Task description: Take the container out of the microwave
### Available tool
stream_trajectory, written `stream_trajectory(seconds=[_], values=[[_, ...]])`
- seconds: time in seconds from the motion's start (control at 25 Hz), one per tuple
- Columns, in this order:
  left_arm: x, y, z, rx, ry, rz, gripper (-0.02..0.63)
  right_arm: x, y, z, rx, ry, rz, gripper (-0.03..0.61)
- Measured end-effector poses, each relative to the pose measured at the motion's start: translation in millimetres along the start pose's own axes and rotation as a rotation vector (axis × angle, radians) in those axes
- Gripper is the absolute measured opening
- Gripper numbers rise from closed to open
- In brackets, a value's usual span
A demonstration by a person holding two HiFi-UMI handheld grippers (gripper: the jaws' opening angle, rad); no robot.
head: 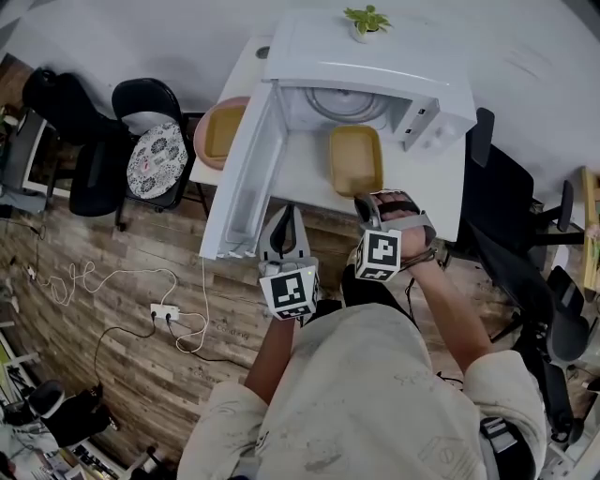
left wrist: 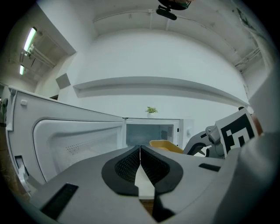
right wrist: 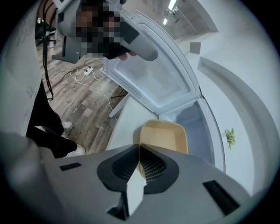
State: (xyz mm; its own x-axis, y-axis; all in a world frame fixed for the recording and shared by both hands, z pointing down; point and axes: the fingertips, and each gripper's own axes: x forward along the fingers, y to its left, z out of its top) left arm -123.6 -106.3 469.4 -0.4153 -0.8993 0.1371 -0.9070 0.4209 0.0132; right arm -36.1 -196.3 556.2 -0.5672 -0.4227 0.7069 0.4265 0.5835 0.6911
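The white microwave [head: 375, 66] stands open, its door [head: 246, 178] swung out to the left. A shallow yellow container [head: 355, 159] sits outside the cavity, over the white table [head: 309, 178] in front of it. My right gripper [head: 375, 199] points down at the container's near rim and is shut on that rim [right wrist: 164, 138]. My left gripper [head: 286, 211] is level beside the door's free edge, shut and holding nothing. In the left gripper view the shut jaws [left wrist: 140, 148] face the cavity, with the container [left wrist: 164, 145] and the right gripper [left wrist: 205, 140] to the right.
A pink bowl [head: 220, 131] lies behind the open door on the table's left. A small potted plant [head: 366, 21] tops the microwave. Black chairs [head: 141, 141] stand left, an office chair [head: 506, 206] right. A power strip with white cable [head: 164, 311] lies on the wooden floor.
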Motion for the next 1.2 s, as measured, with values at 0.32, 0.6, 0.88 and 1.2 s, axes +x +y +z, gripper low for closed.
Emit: stream_trajectory(seconds=[0.32, 0.6, 0.88, 1.2], values=[[-11.1, -10.8, 2.6, 0.021, -0.018, -0.047, 0.011, -18.3, 26.4, -6.0, 0.033, 0.030, 0.009, 0.026], [-23.3, -13.9, -3.2, 0.031, -0.016, -0.072, 0.011, -32.6, 45.8, -1.6, 0.055, 0.038, 0.025, 0.026], [-35.6, -17.0, -9.1, 0.038, -0.015, -0.090, 0.011, -42.5, 59.1, 1.0, 0.069, 0.042, 0.026, 0.026], [-45.0, -19.6, -9.2, 0.063, -0.023, -0.106, 0.006, -45.3, 60.9, 9.6, 0.065, 0.031, 0.019, 0.026]])
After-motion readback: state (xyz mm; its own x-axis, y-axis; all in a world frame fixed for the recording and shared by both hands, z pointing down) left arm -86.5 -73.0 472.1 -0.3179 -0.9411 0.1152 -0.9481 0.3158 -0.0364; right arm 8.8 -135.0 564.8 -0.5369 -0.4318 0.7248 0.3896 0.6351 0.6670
